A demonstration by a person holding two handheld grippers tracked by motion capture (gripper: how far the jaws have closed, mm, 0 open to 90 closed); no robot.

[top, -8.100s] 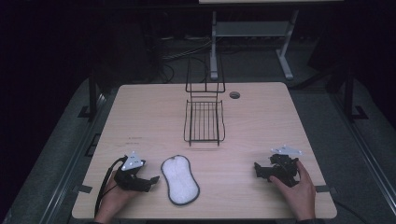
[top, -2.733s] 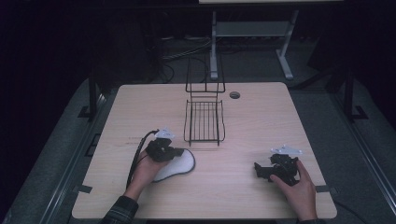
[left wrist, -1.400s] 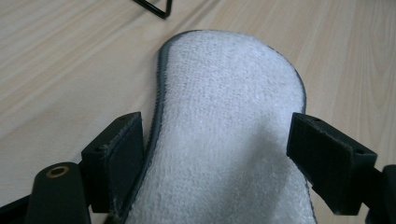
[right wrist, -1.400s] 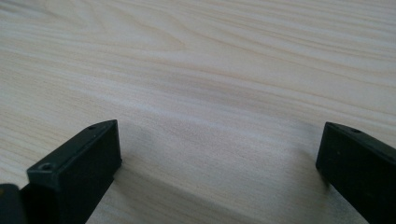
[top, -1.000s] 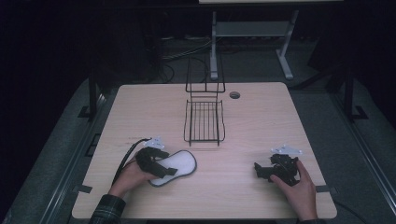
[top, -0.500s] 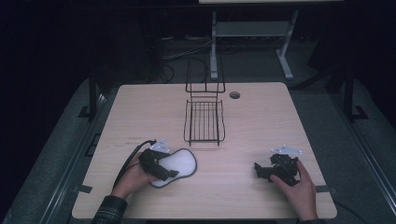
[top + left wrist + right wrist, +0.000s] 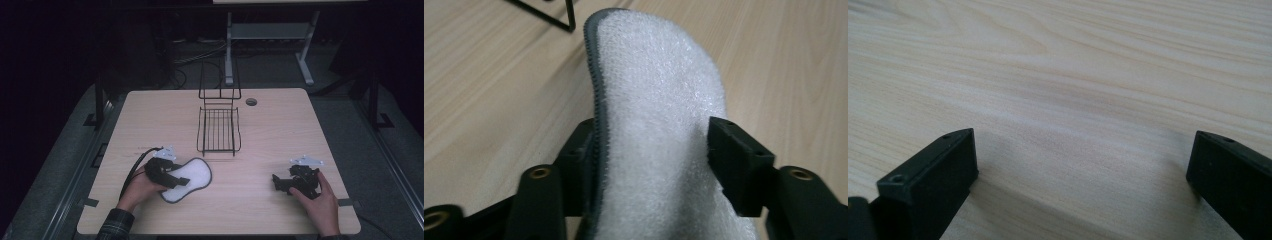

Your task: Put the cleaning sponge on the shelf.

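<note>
- Pale wooden table [image 7: 280,130]; black wire rack [image 7: 218,131] at centre
- left gripper [image 7: 651,150] jaws, just closing, clamp white fleecy insole [image 7: 659,100]
- right gripper [image 7: 1080,165] jaws apart over bare wood, near right

— What's on the surface [image 7: 280,135]?
— A black wire rack [image 7: 218,125] stands toward the far middle. Just near it, to the left, lies a white insole [image 7: 192,179] with a dark rim.
— And the hands?
— The left gripper [image 7: 165,172] is on the insole's left end, its jaws having just been closing. The right gripper [image 7: 295,181] rests near right, well apart.
</note>
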